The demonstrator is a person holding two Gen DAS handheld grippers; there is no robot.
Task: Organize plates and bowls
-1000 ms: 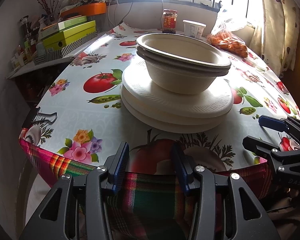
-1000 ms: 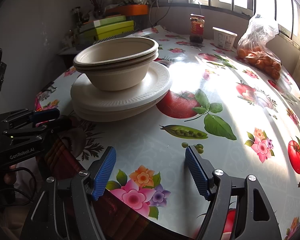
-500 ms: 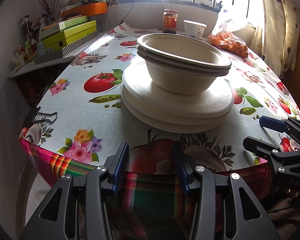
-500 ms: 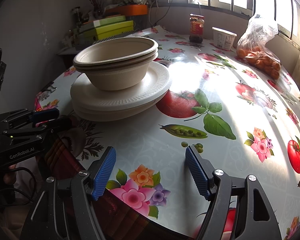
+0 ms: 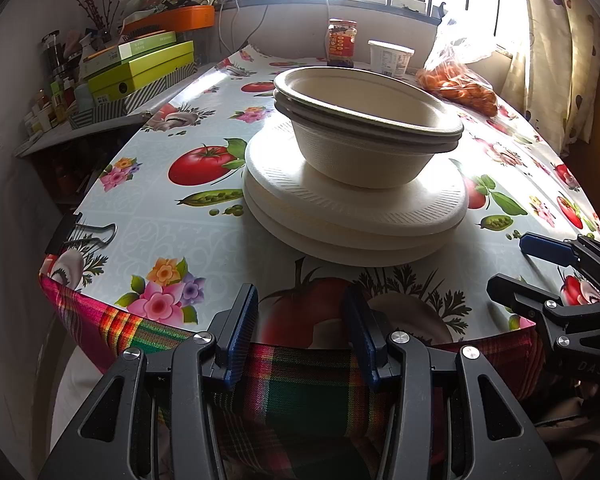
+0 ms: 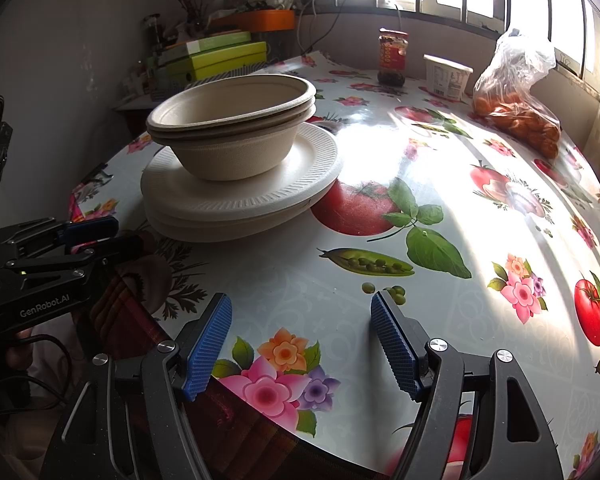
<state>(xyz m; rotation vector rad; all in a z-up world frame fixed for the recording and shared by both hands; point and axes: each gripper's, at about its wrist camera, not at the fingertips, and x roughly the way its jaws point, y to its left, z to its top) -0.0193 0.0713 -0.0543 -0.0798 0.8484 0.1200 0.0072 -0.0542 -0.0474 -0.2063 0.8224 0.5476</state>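
Note:
A stack of nested beige bowls (image 5: pixel 364 136) sits on a stack of white plates (image 5: pixel 352 216) near the table's front edge; both also show in the right wrist view, bowls (image 6: pixel 232 128) on plates (image 6: pixel 240 196). My left gripper (image 5: pixel 304 336) is open and empty, held at the table's front edge just short of the plates. My right gripper (image 6: pixel 300 340) is open and empty over the tablecloth, to the right of the stack. Each gripper shows in the other's view: the right one (image 5: pixel 540 264), the left one (image 6: pixel 88 236).
The table (image 6: pixel 440 200) has a glossy fruit-and-flower cloth. At the back stand a jar (image 5: pixel 342 42), a white tub (image 5: pixel 390 58) and a bag of oranges (image 6: pixel 516 108). Green boxes (image 5: pixel 140 68) sit on a shelf at left. A binder clip (image 5: pixel 84 236) holds the cloth's left corner.

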